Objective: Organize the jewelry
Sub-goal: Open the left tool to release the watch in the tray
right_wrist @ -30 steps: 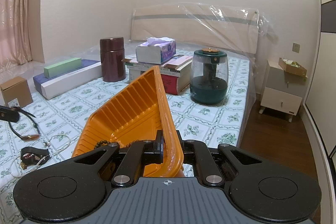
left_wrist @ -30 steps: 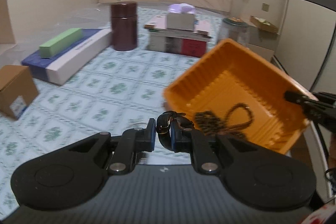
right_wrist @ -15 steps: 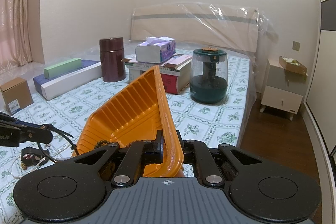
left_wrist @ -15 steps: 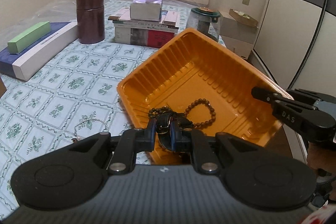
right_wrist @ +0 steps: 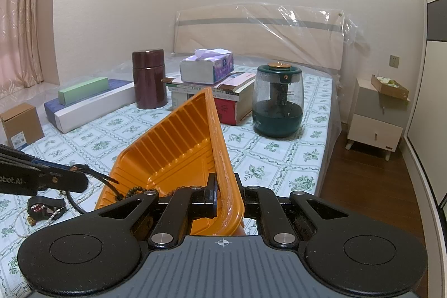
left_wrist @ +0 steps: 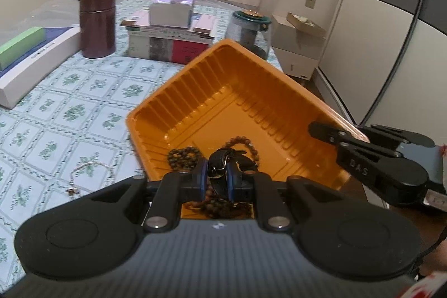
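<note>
My left gripper (left_wrist: 217, 178) is shut on a black wristwatch (left_wrist: 220, 168) and holds it over the near corner of the orange tray (left_wrist: 245, 102). Brown bead bracelets (left_wrist: 181, 155) lie on the tray floor. My right gripper (right_wrist: 225, 196) is shut on the tray's rim (right_wrist: 220, 147) and holds it tilted; it also shows in the left wrist view (left_wrist: 363, 155). In the right wrist view the left gripper (right_wrist: 81, 179) comes in from the left with the watch strap (right_wrist: 103, 183) dangling at the tray's edge.
On the floral bedsheet lie a thin silver chain (left_wrist: 89, 169), a pearl necklace (right_wrist: 42, 217) and a small dark jewelry piece (right_wrist: 42, 207). Further back stand a maroon canister (left_wrist: 97, 23), a book stack with tissue box (left_wrist: 170, 32), a humidifier (right_wrist: 278, 99), long boxes (right_wrist: 89, 99), a cardboard box (right_wrist: 21, 124).
My left gripper has carried the watch right and forward from the sheet until it hangs over the tray's near corner. The right gripper and tray have stayed put.
</note>
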`<state>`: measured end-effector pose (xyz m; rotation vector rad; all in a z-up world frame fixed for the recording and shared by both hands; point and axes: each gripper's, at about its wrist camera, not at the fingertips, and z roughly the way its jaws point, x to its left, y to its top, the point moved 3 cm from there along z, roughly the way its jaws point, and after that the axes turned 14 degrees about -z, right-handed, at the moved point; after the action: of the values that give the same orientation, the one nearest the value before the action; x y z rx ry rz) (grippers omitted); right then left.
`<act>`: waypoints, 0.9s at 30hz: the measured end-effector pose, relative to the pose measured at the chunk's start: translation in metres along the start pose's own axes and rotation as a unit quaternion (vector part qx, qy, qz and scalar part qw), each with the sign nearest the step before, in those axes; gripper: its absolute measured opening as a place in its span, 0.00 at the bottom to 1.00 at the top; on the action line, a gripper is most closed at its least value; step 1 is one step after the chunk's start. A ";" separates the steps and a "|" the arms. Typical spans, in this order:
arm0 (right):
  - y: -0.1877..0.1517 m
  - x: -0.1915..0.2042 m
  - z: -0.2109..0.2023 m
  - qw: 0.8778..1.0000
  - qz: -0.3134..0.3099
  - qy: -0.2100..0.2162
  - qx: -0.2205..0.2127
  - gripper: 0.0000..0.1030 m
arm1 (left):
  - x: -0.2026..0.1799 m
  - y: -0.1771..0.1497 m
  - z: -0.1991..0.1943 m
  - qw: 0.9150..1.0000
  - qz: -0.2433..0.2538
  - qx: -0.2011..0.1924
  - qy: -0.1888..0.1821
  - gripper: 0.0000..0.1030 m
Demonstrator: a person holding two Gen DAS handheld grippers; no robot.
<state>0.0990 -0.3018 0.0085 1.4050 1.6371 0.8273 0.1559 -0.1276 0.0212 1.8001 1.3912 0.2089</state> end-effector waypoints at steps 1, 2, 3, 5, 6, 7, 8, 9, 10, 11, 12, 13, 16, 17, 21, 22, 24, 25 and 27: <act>0.000 0.000 0.000 1.000 0.000 0.000 0.000 0.08 | -0.002 -0.001 0.002 1.000 0.001 0.002 -0.003 0.12; 0.000 0.000 0.000 1.000 0.000 0.000 0.000 0.08 | -0.004 -0.002 0.004 1.000 0.003 0.005 -0.005 0.12; 0.000 0.000 0.000 1.000 0.000 0.000 0.000 0.08 | -0.006 -0.003 0.005 1.000 0.005 0.007 -0.006 0.12; 0.000 0.000 0.000 1.000 0.000 0.000 0.000 0.08 | -0.009 -0.005 0.009 1.000 0.008 0.012 -0.008 0.12; 0.000 0.000 0.000 1.000 0.000 0.000 0.000 0.08 | -0.010 -0.006 0.010 1.000 0.009 0.013 -0.010 0.12; 0.000 0.000 0.000 1.000 0.000 0.000 0.000 0.08 | -0.011 -0.007 0.011 1.000 0.009 0.015 -0.012 0.13; 0.000 0.000 0.000 1.000 0.000 0.000 0.000 0.08 | -0.012 -0.007 0.013 1.000 0.006 0.017 -0.018 0.13; 0.000 0.000 0.000 1.000 0.000 0.000 0.000 0.08 | -0.012 -0.008 0.013 0.999 0.002 0.020 -0.025 0.13; 0.000 0.000 0.000 1.000 0.000 0.000 0.000 0.08 | -0.012 -0.008 0.013 0.999 -0.001 0.020 -0.030 0.13; 0.000 0.000 0.001 1.000 0.001 0.002 0.001 0.08 | -0.011 -0.007 0.012 0.999 -0.004 0.018 -0.032 0.14; -0.001 0.000 0.001 1.000 0.001 0.000 0.001 0.08 | -0.010 -0.006 0.011 0.999 -0.007 0.016 -0.032 0.15; -0.001 0.001 0.000 1.000 0.000 0.002 0.001 0.08 | -0.008 -0.006 0.009 0.999 -0.009 0.013 -0.031 0.15; -0.002 0.000 0.002 1.000 0.002 0.002 0.001 0.08 | 0.004 -0.001 -0.001 1.000 -0.021 -0.005 -0.012 0.15; -0.002 -0.001 0.003 1.000 0.003 0.001 0.001 0.08 | 0.010 0.001 -0.005 1.000 -0.027 -0.011 -0.004 0.15; -0.002 -0.001 0.003 1.000 0.003 0.002 0.002 0.08 | 0.043 0.004 -0.026 0.997 -0.051 -0.040 0.040 0.16; -0.002 -0.001 0.003 1.000 0.003 0.002 0.002 0.08 | 0.053 0.004 -0.032 0.996 -0.057 -0.046 0.054 0.17; -0.002 -0.001 0.003 1.000 0.003 0.002 0.002 0.08 | 0.073 0.002 -0.041 0.993 -0.067 -0.055 0.083 0.17; -0.002 0.000 0.003 1.000 0.003 0.002 0.002 0.08 | 0.085 0.000 -0.046 0.991 -0.075 -0.059 0.098 0.18; -0.002 -0.001 0.003 1.000 0.003 0.002 0.002 0.08 | 0.103 -0.003 -0.054 0.987 -0.091 -0.063 0.121 0.18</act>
<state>0.1005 -0.3030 0.0055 1.4124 1.6382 0.8311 0.1608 -0.0109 0.0185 1.5726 1.6644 0.4190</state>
